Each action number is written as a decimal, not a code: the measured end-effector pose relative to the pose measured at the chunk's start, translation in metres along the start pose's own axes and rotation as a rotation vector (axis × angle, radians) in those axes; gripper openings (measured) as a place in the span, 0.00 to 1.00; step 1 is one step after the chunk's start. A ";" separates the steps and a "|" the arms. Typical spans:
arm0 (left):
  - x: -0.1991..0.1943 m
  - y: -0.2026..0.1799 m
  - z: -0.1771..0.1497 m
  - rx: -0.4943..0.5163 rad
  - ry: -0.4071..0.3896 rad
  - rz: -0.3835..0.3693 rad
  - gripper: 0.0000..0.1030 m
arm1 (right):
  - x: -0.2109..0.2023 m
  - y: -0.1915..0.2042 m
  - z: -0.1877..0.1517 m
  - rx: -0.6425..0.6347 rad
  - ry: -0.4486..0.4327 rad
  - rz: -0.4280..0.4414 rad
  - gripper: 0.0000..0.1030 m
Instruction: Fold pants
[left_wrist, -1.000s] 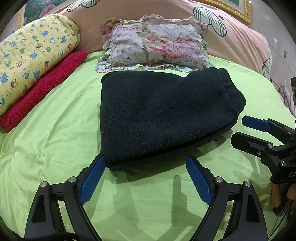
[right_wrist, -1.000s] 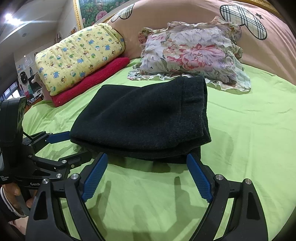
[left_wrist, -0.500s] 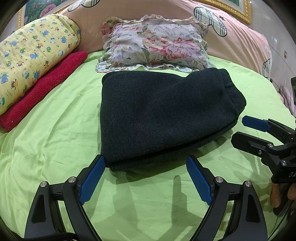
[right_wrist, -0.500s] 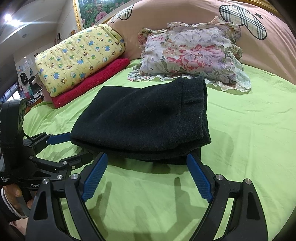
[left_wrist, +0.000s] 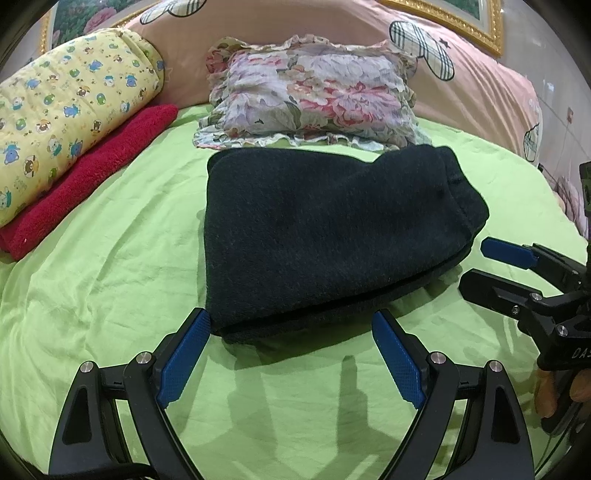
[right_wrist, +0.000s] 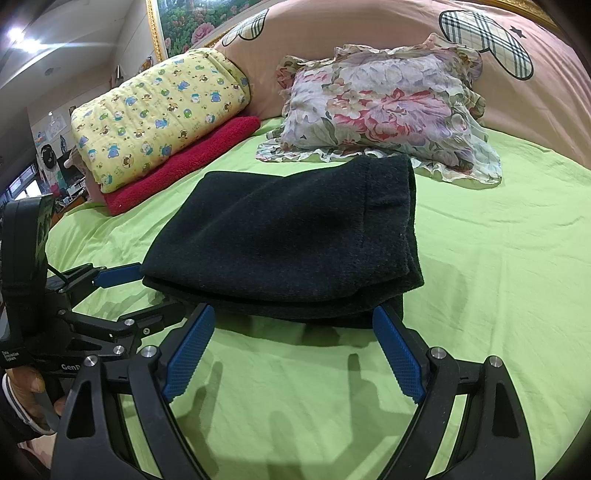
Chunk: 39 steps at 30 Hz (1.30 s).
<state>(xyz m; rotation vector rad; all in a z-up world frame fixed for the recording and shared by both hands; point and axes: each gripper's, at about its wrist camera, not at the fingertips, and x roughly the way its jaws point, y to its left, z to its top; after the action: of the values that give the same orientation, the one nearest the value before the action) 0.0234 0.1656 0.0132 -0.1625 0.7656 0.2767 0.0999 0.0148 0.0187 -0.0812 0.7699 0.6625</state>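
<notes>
One pair of dark charcoal fleece pants (left_wrist: 325, 236), folded into a thick rectangular stack of layers, lying flat on the lime-green bed sheet (left_wrist: 110, 266), near its middle. Two grippers in view. Left gripper (left_wrist: 291, 354), black with two blue ribbed pads, spread wide and holding nothing, hovering just in front of the stack's near edge; left pad tip just beside the stack's near-left corner, contact not clear. Right gripper (right_wrist: 291, 350), same black frame and two blue pads, likewise spread wide and empty, hovering just before the other near edge of the pants (right_wrist: 291, 236). Each gripper seen from the other's camera: right one at the right border of the left view (left_wrist: 498, 266), left one at the left border of the right view (right_wrist: 122, 291), one blue fingertip just beside the fabric. Part of a hand behind each.

No containers anywhere. Behind the pants, one floral ruffled pillow (left_wrist: 314, 92), its frill just beside the stack's far edge. To the left, one yellow rolled quilt printed with small cartoon animals (left_wrist: 62, 110), resting on one red folded terry towel (left_wrist: 85, 177). Along the back, one pink cushion with plaid bear shapes (left_wrist: 461, 74). One gold picture frame (left_wrist: 443, 16) above.
</notes>
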 end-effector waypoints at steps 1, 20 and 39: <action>-0.001 0.000 0.000 -0.002 -0.005 -0.003 0.87 | -0.001 0.000 0.001 -0.001 -0.005 0.001 0.85; -0.008 -0.002 0.003 0.004 -0.019 -0.002 0.87 | -0.005 0.005 0.003 -0.004 -0.018 -0.001 0.85; -0.011 0.004 0.013 -0.020 -0.052 0.007 0.87 | -0.010 0.004 0.011 0.002 -0.045 -0.001 0.85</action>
<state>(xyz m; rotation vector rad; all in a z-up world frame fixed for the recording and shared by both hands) 0.0228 0.1705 0.0299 -0.1706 0.7127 0.2946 0.0992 0.0160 0.0335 -0.0649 0.7270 0.6612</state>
